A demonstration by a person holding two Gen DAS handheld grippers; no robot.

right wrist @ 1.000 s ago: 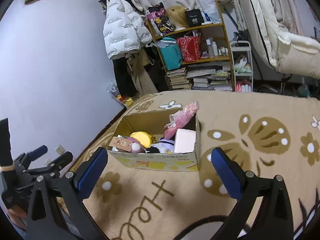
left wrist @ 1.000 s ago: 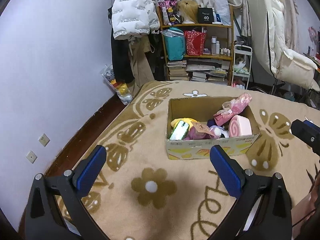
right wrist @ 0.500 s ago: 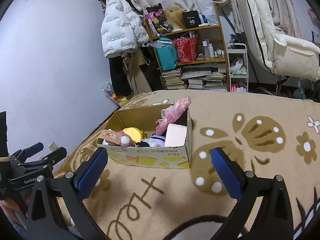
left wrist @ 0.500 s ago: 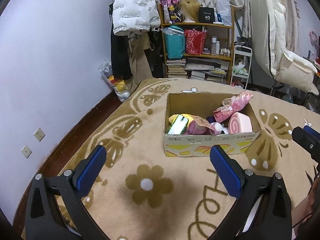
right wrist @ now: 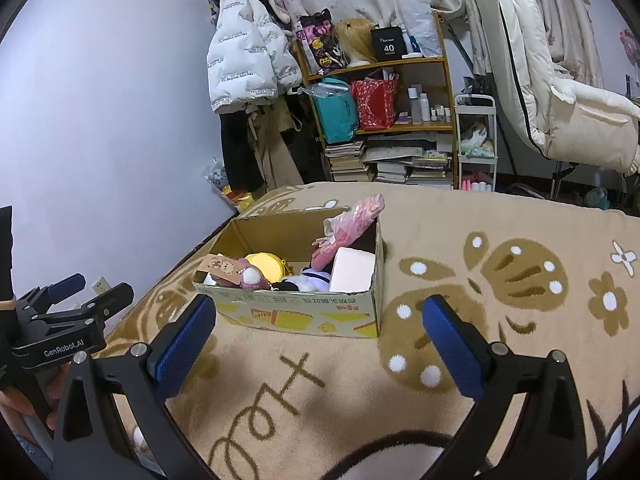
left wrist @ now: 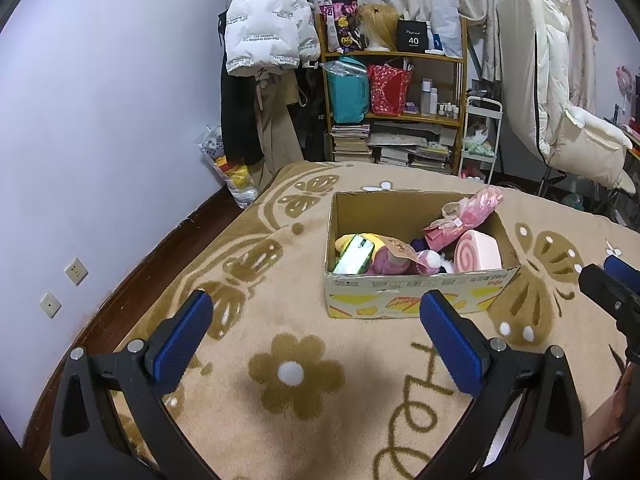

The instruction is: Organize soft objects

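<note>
Lilac wall [left wrist: 100,120], wooden shelf [left wrist: 394,100], patterned rug [left wrist: 280,380].

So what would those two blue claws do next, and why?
Probably the right gripper eases forward and down toward the cardboard box. Both it and the left gripper are open and empty, hanging short of the box above the blanket. The pink swirl-roll plush sits at the box's right end, clear on top, so it looks the easiest soft toy to grip first.
</note>
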